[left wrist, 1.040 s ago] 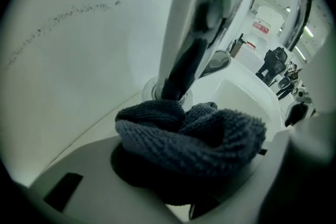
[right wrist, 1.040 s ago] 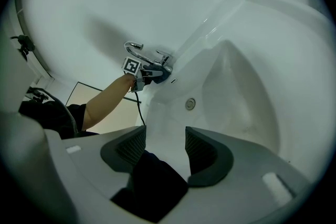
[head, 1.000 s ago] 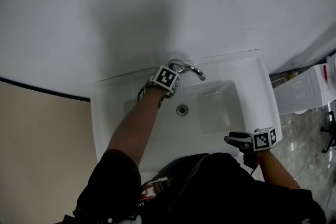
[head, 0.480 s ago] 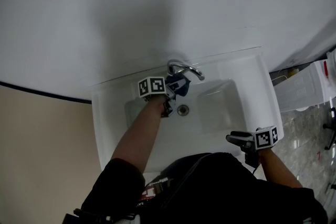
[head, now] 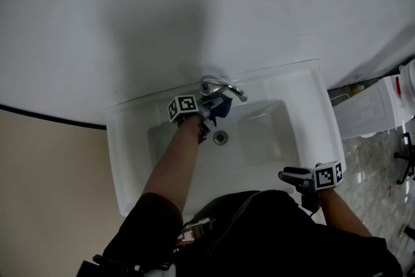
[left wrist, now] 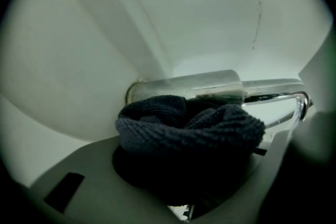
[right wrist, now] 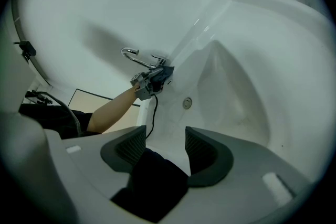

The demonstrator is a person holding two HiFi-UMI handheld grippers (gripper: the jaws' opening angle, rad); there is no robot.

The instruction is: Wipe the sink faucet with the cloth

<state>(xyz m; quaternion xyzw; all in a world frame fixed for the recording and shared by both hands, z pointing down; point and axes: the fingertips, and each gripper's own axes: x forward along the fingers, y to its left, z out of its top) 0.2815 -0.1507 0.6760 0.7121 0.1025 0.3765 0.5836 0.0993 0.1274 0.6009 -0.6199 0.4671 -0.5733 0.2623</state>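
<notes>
Tightening left gripper (head: 212, 108) just now on bulky dark knit cloth (left wrist: 189, 126), right gripper (right wrist: 165, 147) idle, open, empty, risking slipping off slick curved chrome faucet (left wrist: 210, 82).

Nearest, the right gripper (right wrist: 165, 143) holds its ribbed jaws apart with nothing between them, only a dark sleeve (right wrist: 155, 186) below. Beyond lies the white sink (right wrist: 252, 76) with its drain (right wrist: 187, 103). At the far left a forearm (right wrist: 113, 107) reaches to the faucet (right wrist: 137, 57), where the left gripper (right wrist: 159, 76), jaws just closing further, presses a cloth (right wrist: 167, 71) against its base.
</notes>
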